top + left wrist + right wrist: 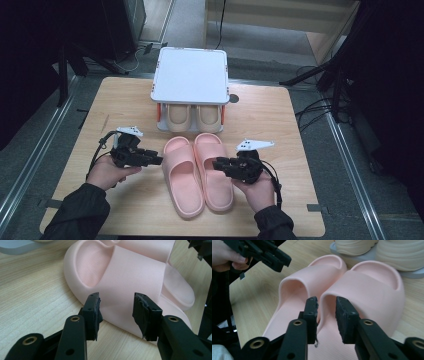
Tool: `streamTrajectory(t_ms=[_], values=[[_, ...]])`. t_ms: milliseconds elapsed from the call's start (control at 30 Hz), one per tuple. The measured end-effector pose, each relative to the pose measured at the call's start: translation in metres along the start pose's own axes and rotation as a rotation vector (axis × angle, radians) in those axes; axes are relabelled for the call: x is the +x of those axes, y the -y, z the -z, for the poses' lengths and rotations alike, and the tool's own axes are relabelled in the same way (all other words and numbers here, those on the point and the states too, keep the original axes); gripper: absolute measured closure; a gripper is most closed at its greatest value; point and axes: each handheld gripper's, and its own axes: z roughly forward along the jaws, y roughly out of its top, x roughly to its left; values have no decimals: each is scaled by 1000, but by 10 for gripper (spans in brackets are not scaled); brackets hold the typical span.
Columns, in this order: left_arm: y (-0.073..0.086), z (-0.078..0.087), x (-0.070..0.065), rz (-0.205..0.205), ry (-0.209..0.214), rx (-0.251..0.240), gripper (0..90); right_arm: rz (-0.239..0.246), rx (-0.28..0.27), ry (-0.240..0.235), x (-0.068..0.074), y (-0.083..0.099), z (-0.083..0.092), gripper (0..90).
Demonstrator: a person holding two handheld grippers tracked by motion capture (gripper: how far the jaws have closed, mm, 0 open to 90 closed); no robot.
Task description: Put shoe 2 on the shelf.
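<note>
A pair of pink slippers lies side by side in the middle of the wooden table (125, 100), toes toward the far edge. My left gripper (156, 160) is open at the outer side of the left slipper (182, 175). In the left gripper view the left gripper (116, 312) has its jaws spread just short of that slipper's strap (130, 272). My right gripper (218, 164) is open at the outer side of the right slipper (216, 170). In the right gripper view the right gripper (327, 315) has its jaws standing either side of the rear edge of that slipper's strap (372, 287).
A small shoe rack with a white top (190, 75) stands at the table's far middle, with a beige pair of slippers (194, 117) on its lower shelf, just beyond the pink toes. Bare wood lies left and right of the slippers. Dark stands and cables surround the table.
</note>
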Motion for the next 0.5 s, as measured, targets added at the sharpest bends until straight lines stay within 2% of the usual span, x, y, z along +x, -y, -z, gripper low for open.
streamTrajectory(t_ms=[33,100,267,500], values=[[0,0,0,3,3,7,528,7,4,-1,4,2,-2,677],[-1,-2,0,17,12,20,473,17,11,5,8,5,-6,642],[-2,0,-1,-2,16,12,436,19,30,25,20,8,-19,600],[-3,2,0,-4,18,2,431,12,32,53,22,11,-34,543]])
